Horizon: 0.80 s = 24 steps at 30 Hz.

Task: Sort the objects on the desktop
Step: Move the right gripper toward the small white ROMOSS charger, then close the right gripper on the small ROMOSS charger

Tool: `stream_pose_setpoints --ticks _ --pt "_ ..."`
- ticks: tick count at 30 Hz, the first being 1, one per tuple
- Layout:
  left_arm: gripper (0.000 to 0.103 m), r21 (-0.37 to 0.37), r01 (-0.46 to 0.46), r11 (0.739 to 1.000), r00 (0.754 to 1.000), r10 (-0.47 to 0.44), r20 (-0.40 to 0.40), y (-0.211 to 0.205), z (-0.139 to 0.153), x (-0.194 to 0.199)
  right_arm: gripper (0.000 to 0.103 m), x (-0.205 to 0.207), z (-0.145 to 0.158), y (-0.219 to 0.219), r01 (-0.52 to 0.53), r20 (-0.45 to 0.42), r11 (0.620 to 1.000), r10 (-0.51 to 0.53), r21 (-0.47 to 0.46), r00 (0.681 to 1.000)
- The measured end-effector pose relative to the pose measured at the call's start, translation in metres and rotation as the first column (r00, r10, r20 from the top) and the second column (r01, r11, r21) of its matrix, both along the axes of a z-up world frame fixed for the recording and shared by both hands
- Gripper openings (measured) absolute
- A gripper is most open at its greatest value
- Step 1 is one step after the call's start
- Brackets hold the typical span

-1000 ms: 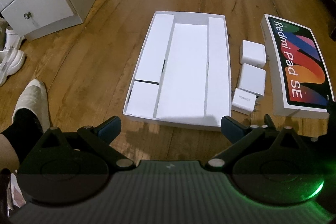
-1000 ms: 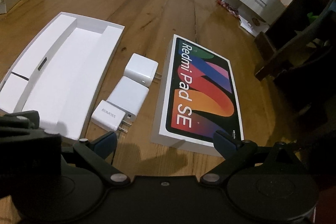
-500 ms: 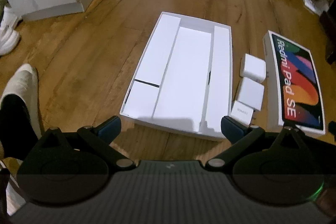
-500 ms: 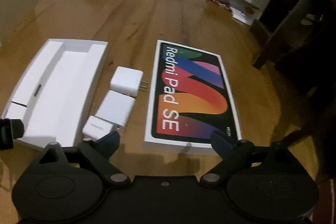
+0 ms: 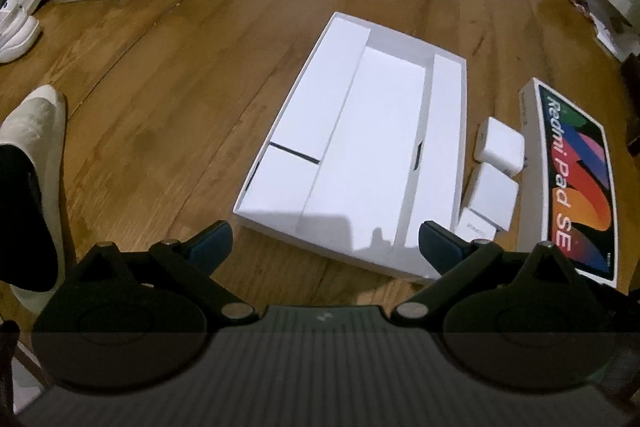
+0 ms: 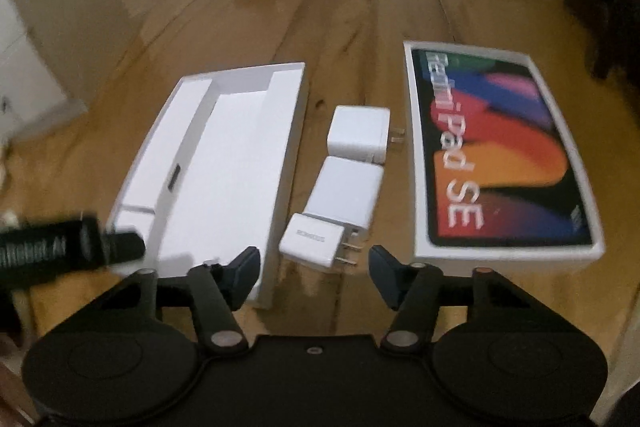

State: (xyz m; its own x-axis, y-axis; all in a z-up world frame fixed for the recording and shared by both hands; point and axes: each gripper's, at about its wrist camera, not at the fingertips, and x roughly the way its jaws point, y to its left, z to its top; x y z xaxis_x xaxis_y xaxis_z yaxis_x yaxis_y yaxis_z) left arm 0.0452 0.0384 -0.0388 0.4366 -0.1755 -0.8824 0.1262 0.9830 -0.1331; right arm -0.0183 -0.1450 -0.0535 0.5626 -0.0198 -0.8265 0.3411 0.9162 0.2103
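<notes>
Jaws of your right gripper (image 6: 314,277) have just narrowed, nothing between them, framing the small charger (image 6: 316,242) at lower centre beside the open tray (image 6: 298,131); judged a pickup approach. Your left gripper (image 5: 326,243) stays wide and empty.

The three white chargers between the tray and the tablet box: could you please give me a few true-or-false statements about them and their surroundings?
1. Three white chargers lie in a row between the open white tray and the Redmi Pad SE box. True.
2. The smallest charger lies nearest the right gripper. True.
3. The right gripper holds a charger. False: its jaws have just been closing, but nothing is between them.
4. The tray's compartments hold chargers. False: all three lie on the wooden floor.
5. The left gripper is open. True.
</notes>
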Motion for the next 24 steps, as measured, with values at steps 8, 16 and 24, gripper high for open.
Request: stream_pose_setpoints --ticks 8,16,24 --pt "0.101 -0.148 -0.031 0.988 0.999 0.035 0.022 0.007 -0.006 0.010 0.033 0.012 -0.025 -0.016 0.057 0.013 0.986 -0.060 0.155 0.998" --pt "0.102 -0.124 -0.044 0.991 0.999 0.048 0.024 0.011 -0.009 0.018 0.048 0.016 -0.044 -0.021 0.106 -0.030 0.984 -0.103 0.140 0.994" --pt "0.102 -0.108 -0.044 0.993 0.998 0.048 0.029 0.015 -0.006 0.021 0.055 0.028 -0.048 -0.017 0.111 -0.043 0.989 -0.107 0.100 0.993"
